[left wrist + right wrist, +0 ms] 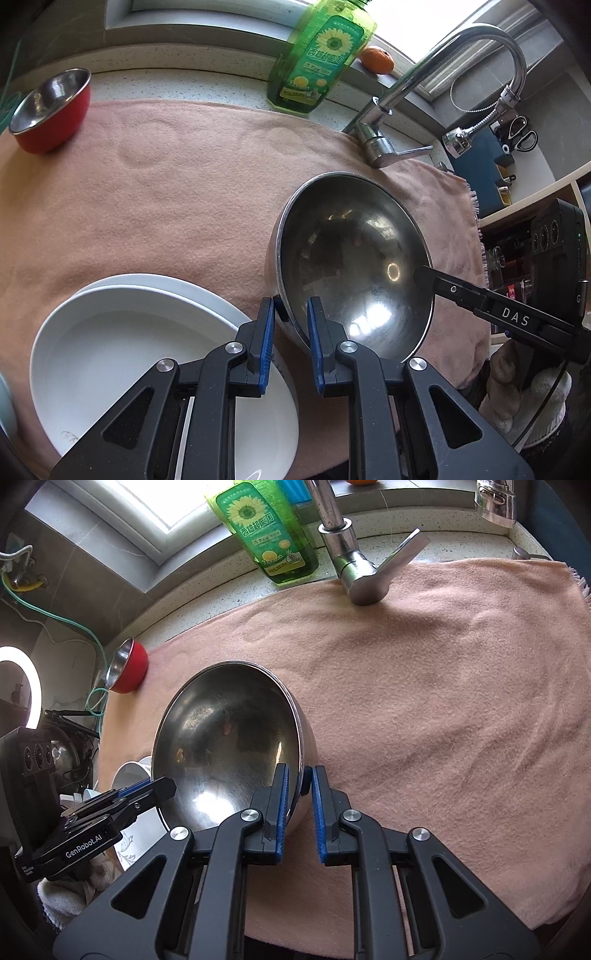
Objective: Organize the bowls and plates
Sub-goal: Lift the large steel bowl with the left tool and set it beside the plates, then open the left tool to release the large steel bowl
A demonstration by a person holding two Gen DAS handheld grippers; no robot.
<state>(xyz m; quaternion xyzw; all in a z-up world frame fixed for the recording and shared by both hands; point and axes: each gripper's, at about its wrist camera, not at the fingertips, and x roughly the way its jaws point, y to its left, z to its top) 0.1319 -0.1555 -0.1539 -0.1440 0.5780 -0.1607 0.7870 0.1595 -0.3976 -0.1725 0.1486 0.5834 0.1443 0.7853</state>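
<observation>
A large steel bowl (351, 266) (229, 738) is tilted over the pink towel (166, 192), held by both grippers. My left gripper (291, 306) is shut on the bowl's left rim, one blue pad inside and one outside. My right gripper (300, 771) is shut on the opposite rim in the same way. Two stacked white plates (140, 350) lie just left of the bowl under my left gripper; in the right wrist view the white plates (129, 775) are partly hidden. A small red bowl (51, 110) (129, 668) with a steel inside stands at the towel's far left corner.
A green dish-soap bottle (317, 59) (273, 535) and a chrome faucet (384, 144) (354, 565) stand along the back of the counter. An orange (376, 59) sits on the sill. A gloved hand (524, 398) holds the right gripper. The towel (461, 701) lies bare on the right.
</observation>
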